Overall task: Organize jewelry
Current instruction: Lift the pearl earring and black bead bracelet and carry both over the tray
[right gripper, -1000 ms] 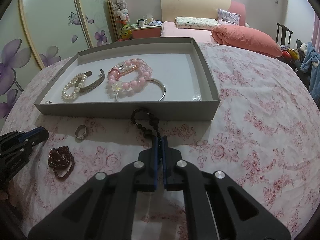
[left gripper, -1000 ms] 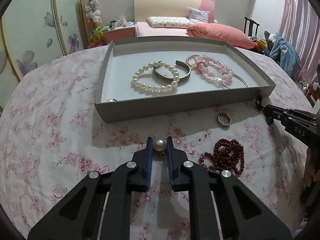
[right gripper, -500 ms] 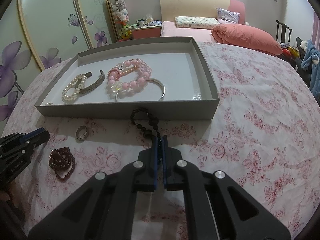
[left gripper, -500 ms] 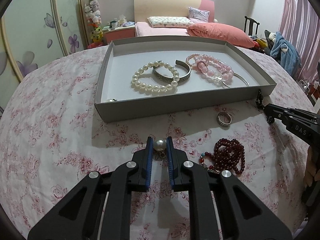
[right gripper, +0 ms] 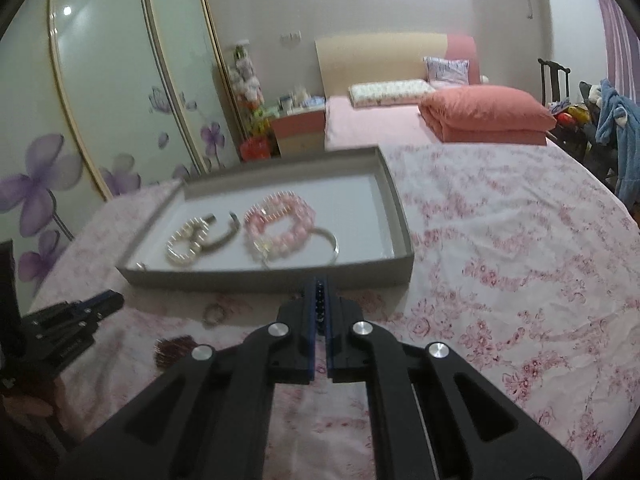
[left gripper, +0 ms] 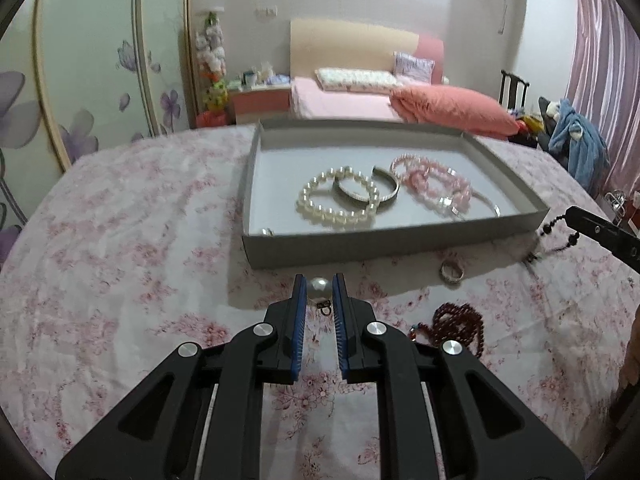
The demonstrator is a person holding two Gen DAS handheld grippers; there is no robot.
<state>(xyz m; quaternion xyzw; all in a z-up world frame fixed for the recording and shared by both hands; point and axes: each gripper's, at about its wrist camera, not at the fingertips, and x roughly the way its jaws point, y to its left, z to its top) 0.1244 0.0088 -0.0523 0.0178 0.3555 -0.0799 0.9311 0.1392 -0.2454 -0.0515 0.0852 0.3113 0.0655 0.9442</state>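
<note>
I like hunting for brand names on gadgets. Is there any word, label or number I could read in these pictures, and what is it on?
None can be read.
Black body of the left gripper, seen from the right wrist view: faint pale marks, too blurred to read.
Black arm of the right gripper, at the edge of the left wrist view: no lettering shows.
Grey cardboard tray, white pearl bracelet, pink floral cloth: no print or labels.

Right gripper (right gripper: 320,296) at lower centre, jaws clamped on a dark beaded strand (right gripper: 319,294). Just above it, the shallow grey cardboard tray (right gripper: 394,216) on the pink floral cloth (right gripper: 500,240) — holds a white pearl bracelet (right gripper: 185,245), a pink bead bracelet (right gripper: 280,222) and a thin silver bangle (right gripper: 332,240). Left gripper (right gripper: 106,300) at left edge; small silver ring (right gripper: 214,314) and dark red bead bracelet (right gripper: 174,347) below the tray, blurred.
</note>
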